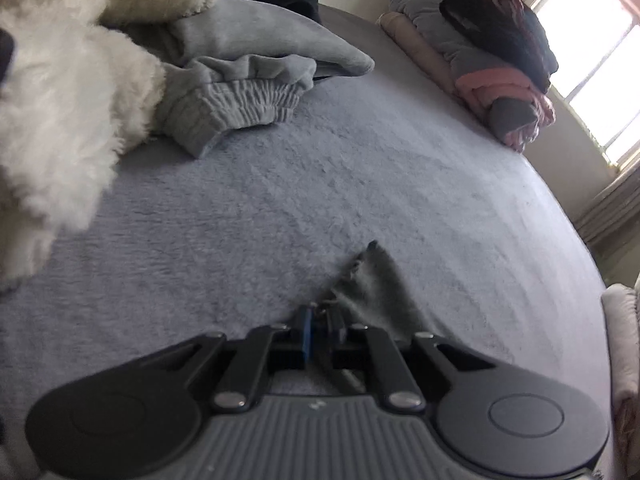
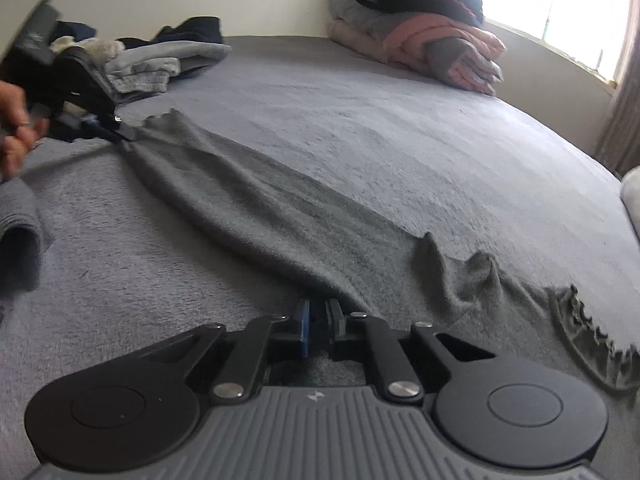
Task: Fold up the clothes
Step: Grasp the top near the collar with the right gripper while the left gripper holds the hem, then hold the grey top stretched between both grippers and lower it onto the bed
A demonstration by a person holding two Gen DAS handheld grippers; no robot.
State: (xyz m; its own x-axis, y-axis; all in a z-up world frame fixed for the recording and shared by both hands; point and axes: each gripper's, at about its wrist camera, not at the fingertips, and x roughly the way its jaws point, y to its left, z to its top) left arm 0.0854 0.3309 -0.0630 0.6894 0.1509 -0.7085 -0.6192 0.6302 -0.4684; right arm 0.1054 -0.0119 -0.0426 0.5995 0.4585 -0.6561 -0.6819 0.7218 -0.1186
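Observation:
A dark grey knit cloth [image 2: 280, 208] with a frayed end lies stretched in a long band across the bed. My right gripper [image 2: 320, 309] is shut on its near edge at the bottom of the right wrist view. At the band's far left end my left gripper [image 2: 122, 133], held by a hand [image 2: 14, 128], pinches the other corner. In the left wrist view the left gripper [image 1: 320, 312] is shut on that corner, and a peak of the grey cloth [image 1: 372, 284] rises just past the pads.
The bed has a pale blue-grey fleece cover [image 1: 280, 200]. Unfolded grey sweatpants [image 1: 240, 96], a white fluffy garment [image 1: 60, 100] and dark clothes lie at the far left. A stack of folded blankets [image 2: 432, 40] sits by the window [image 2: 560, 12].

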